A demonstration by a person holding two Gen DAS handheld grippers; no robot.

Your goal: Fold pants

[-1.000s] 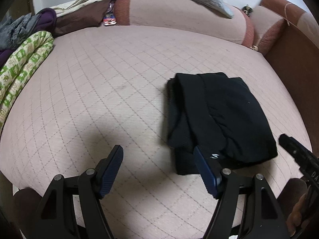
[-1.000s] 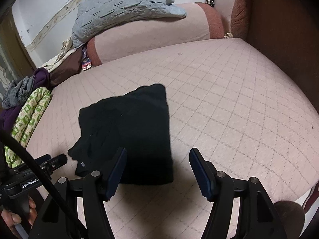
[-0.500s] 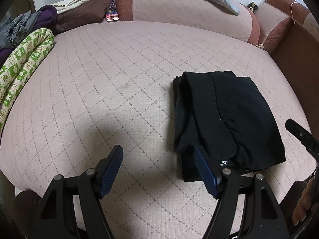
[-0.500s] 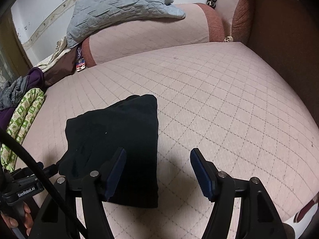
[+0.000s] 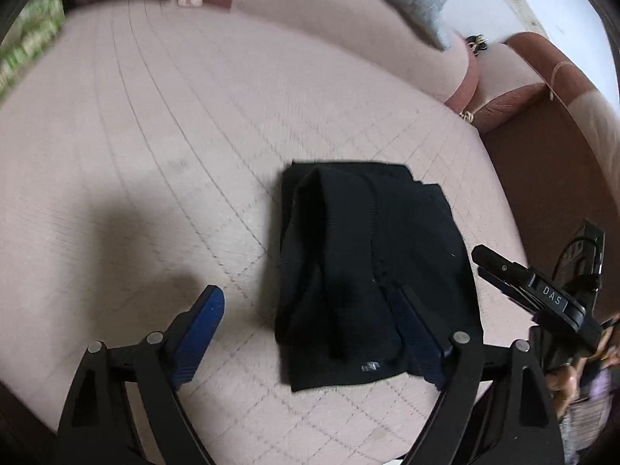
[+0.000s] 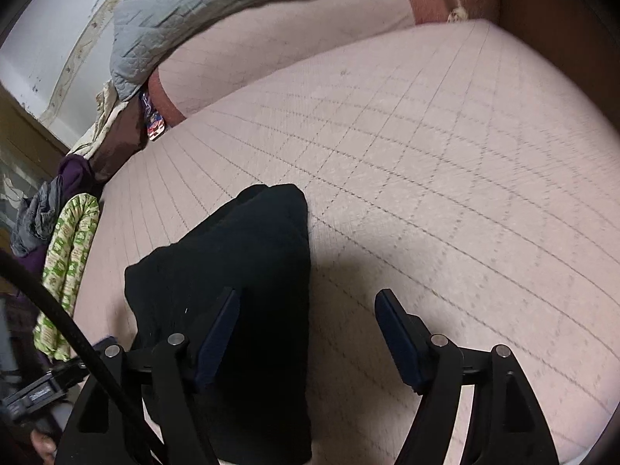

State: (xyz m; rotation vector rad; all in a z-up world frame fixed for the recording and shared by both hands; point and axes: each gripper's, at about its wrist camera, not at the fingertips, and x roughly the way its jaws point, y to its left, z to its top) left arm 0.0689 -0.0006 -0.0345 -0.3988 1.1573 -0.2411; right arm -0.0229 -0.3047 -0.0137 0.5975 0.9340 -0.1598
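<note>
The black pants [image 5: 368, 255] lie folded in a compact bundle on the pink quilted cushion [image 5: 135, 162]. My left gripper [image 5: 310, 302] hovers over the bundle's near left part, its jaws opening, with its right finger over the cloth and no pad pressing on it. In the right wrist view the pants [image 6: 248, 255] lie at lower left. My right gripper [image 6: 306, 306] straddles their right edge, jaws opening, nothing gripped. The right gripper's tip [image 5: 523, 275] shows at the right of the left wrist view.
A grey quilted pillow [image 6: 193, 4] lies on the pink bolster [image 6: 271, 42] at the back. A green patterned cloth [image 6: 69, 259] and purple and grey clothes [image 6: 42, 209] are piled at the left. A brown armrest [image 5: 550, 178] bounds the right side.
Both grippers have moved toward the near end of the pants and tilted further down. Their jaws stand wider apart than before. The bundle has not moved on the cushion.
</note>
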